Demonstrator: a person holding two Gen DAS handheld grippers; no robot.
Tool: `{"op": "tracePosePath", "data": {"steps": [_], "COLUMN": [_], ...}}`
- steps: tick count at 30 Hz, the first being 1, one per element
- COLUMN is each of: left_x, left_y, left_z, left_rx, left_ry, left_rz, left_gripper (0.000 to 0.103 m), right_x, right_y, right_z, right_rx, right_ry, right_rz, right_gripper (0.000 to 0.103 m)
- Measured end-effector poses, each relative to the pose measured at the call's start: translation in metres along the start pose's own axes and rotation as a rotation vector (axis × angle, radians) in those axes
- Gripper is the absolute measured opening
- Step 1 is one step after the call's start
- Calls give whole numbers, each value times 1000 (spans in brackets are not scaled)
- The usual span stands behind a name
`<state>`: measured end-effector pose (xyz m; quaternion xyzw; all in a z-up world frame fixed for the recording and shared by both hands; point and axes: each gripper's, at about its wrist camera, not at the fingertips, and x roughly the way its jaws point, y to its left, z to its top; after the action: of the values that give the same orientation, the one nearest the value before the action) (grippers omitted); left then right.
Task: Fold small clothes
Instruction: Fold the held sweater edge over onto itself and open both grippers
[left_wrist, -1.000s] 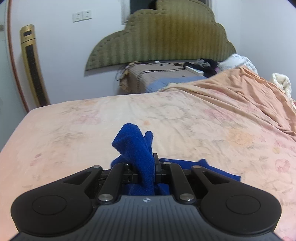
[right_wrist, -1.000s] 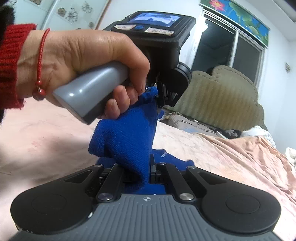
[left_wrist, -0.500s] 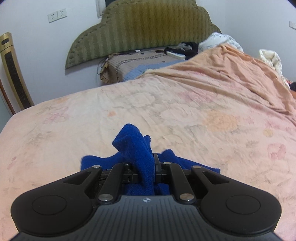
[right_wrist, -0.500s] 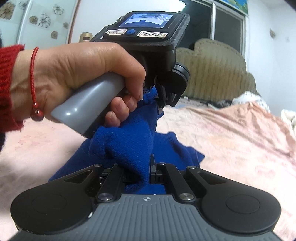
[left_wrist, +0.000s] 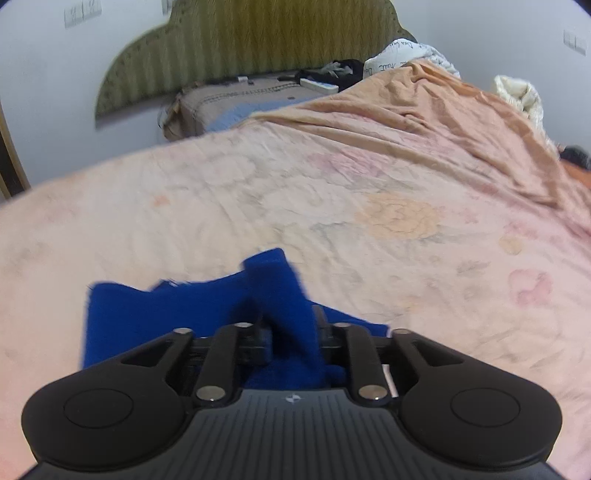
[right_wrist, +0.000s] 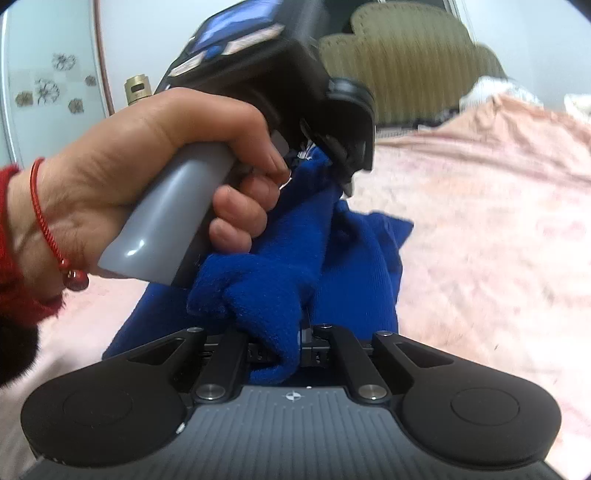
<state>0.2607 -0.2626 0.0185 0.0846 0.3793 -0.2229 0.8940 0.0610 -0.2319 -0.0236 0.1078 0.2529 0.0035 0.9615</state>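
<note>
A pink floral bedspread (left_wrist: 369, 192) fills most of both views, with a green padded headboard (left_wrist: 258, 48) across the top. Low in the centre lies a deep-blue knitted garment (left_wrist: 155, 314), rumpled and fuzzy, part flat, part pulled up in a ridge. The right gripper (right_wrist: 301, 338) is clenched on a bunched fold. The left gripper (left_wrist: 293, 332) has its jaws opening with blue cloth between them; the left hand (right_wrist: 155, 177) grips its grey handle.

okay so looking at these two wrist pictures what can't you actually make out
- Left wrist view: the near part of the blue garment, hidden behind the left hand-held gripper, whose jaws are opening around a fold.
- Right wrist view: the garment's left part, covered by the hand.
- Both views: the garment's overall shape, blurred and bunched.
</note>
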Motion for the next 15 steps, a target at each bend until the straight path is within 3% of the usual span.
{"op": "tracePosePath", "data": {"steps": [1,2,4,7,13,15], "left_x": [1,0,-5,-21,-54,-64], "left_y": [2,3,4,3,19,27], "left_z": [0,1,1,4,-1,-13], "left_rx": [-20,-35,-44,-16,12,23], "left_ry": [4,5,-23,-85,-153,-164], "left_rz": [-17,-28,-20,-7,61,86], "left_gripper": [39,60,81,81,82,82], "right_x": [2,3,5,7,7,6], "right_y": [-3,-6,-8,-16,-34,-42], "right_z": [-1,-2,-4,-3,-5,-6], "right_rx": [18,33,58,94,208,253], "right_ry": [9,19,30,42,55,63], "right_rz": [12,24,35,52,111,150], "right_gripper": [7,7,8,18,22,29]}}
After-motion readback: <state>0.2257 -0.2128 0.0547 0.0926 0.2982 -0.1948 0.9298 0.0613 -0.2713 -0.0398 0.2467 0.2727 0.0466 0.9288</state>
